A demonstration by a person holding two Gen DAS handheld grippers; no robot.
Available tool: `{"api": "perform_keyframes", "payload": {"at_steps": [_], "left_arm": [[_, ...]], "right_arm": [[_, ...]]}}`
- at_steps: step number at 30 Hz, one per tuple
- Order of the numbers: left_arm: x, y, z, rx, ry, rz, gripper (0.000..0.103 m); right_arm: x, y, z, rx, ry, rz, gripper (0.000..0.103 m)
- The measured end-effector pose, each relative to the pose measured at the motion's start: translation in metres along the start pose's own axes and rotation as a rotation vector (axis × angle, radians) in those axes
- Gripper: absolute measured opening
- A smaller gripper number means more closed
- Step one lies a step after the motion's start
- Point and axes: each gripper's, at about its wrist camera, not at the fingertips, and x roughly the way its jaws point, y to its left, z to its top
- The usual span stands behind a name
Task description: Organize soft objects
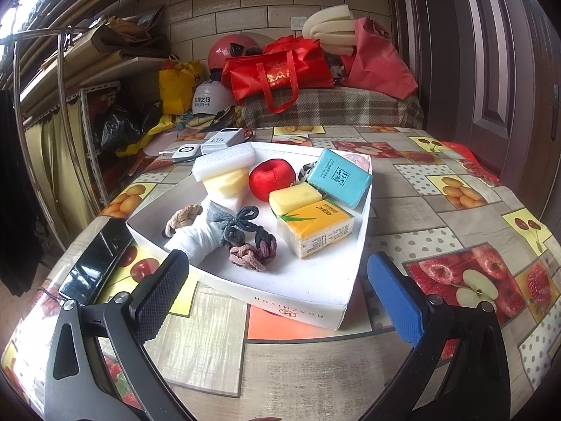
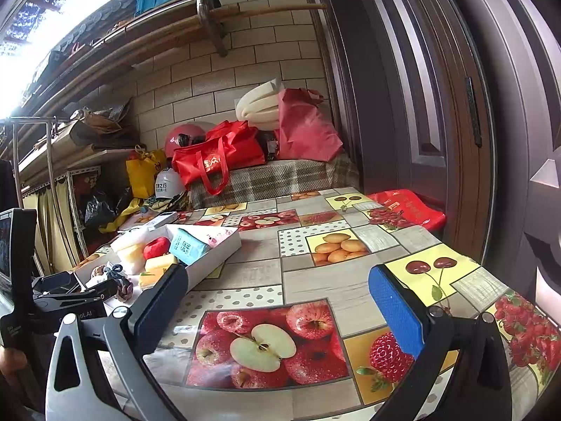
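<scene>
A white box lid point(image 1: 301, 294) on the table holds soft things: a red ball point(image 1: 271, 178), a blue tissue pack point(image 1: 340, 178), a yellow tissue pack point(image 1: 315, 231), a yellow sponge point(image 1: 295, 199), a white foam block point(image 1: 224, 161), a rolled white cloth point(image 1: 196, 238) and several hair ties point(image 1: 245, 231). My left gripper point(image 1: 277, 294) is open and empty, just before the lid's near edge. My right gripper point(image 2: 277, 301) is open and empty over bare tablecloth, right of the lid point(image 2: 217, 256). The left gripper's body point(image 2: 70, 294) shows at the right wrist view's left edge.
A black phone point(image 1: 94, 259) lies left of the lid. A power bank point(image 1: 224, 138) and a small white device point(image 1: 187, 152) lie behind it. Red bags point(image 1: 280, 70), helmets and shelves stand beyond the fruit-print table. A dark door point(image 2: 438, 105) is on the right.
</scene>
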Motion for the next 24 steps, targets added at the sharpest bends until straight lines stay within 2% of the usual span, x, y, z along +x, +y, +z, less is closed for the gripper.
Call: {"api": "perform_keyframes", "payload": {"at_steps": [24], "left_arm": [[-0.001,-0.0003,0.0002,0.005,-0.006,0.0,0.103]], "right_arm": [[0.0019,0.0021,-0.0015,-0.003,0.01,0.002,0.103]]}}
